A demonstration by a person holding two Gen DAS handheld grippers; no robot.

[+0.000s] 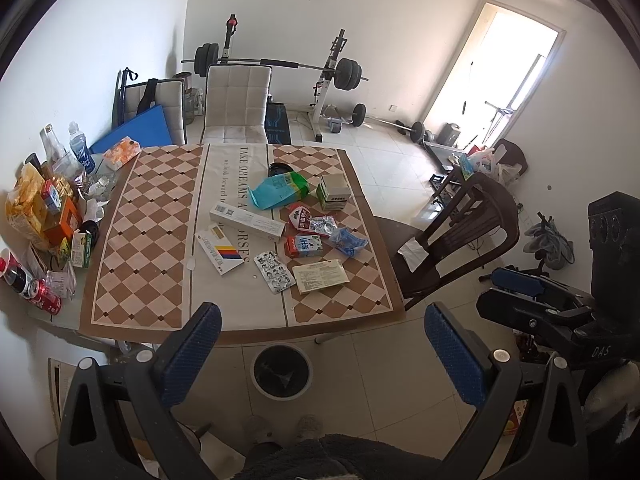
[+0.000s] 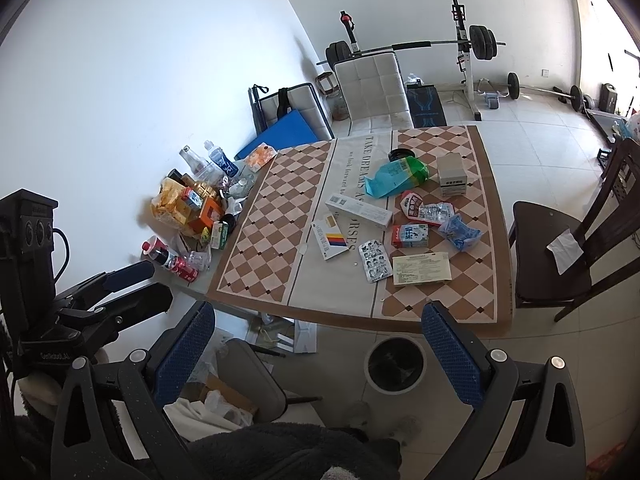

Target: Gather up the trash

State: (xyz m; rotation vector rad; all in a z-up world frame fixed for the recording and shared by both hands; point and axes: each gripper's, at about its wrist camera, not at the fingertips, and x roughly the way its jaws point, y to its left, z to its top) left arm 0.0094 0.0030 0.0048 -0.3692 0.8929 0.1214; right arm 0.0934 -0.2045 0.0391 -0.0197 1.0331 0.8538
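Table wears a checkered brown/cream mat with a pale printed strip down the middle. Glossy tile floor, white walls. Cream padded chair at 12 o'clock behind the table, barbell rack behind that, dark wooden chair at 3 o'clock, bright doorway at 1–2 o'clock.

Trash sits clustered right of mat centre: crumpled teal-green bag, small square carton, long flat white box, white box with colour stripes, red-and-white pouch, red milk carton, crinkled blue wrapper, foil blister pack, flat yellowish leaflet. All loose, several touching or overlapping.

Round bin, white rim with dark liner, stands on the floor just off the near table edge at 6 o'clock.

Clutter at 9 o'clock along the wall side: yellow snack bags, bottles, red cans.

Left gripper: blue textured pads spread wide, holding nothing, hovering over the bin area short of the table. Right gripper: same, spread wide, nothing between its pads, also short of the near table edge; bin between its fingers in view.
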